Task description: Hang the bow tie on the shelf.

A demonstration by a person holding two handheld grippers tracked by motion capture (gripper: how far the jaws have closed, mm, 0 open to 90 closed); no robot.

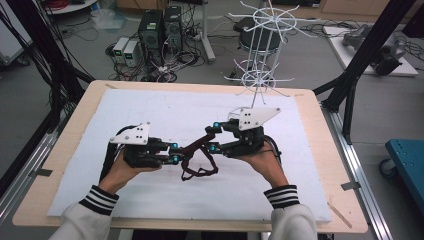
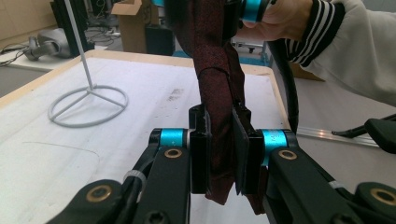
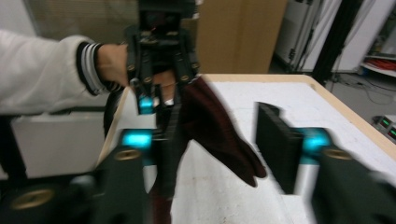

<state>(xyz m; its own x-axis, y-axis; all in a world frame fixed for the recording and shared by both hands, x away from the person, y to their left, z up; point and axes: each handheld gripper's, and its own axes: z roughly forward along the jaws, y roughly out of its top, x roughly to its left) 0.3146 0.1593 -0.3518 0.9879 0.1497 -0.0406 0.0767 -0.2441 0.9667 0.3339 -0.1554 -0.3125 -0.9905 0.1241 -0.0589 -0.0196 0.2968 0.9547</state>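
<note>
While clamped on the necktie (image 2: 219,93), left claw (image 2: 223,154); right claw (image 3: 219,154) apart.

The right gripper view is smeared by motion blur: the right gripper (image 3: 224,154) shows soft-edged black jaws, and whether its pads touch the dark red woven fabric strap (image 3: 219,135) cannot be told. In the left gripper view the strap's upper end is cut off by the top edge. In the high view the white wire hanging rack (image 1: 262,45) loses its top at the edge.
</note>
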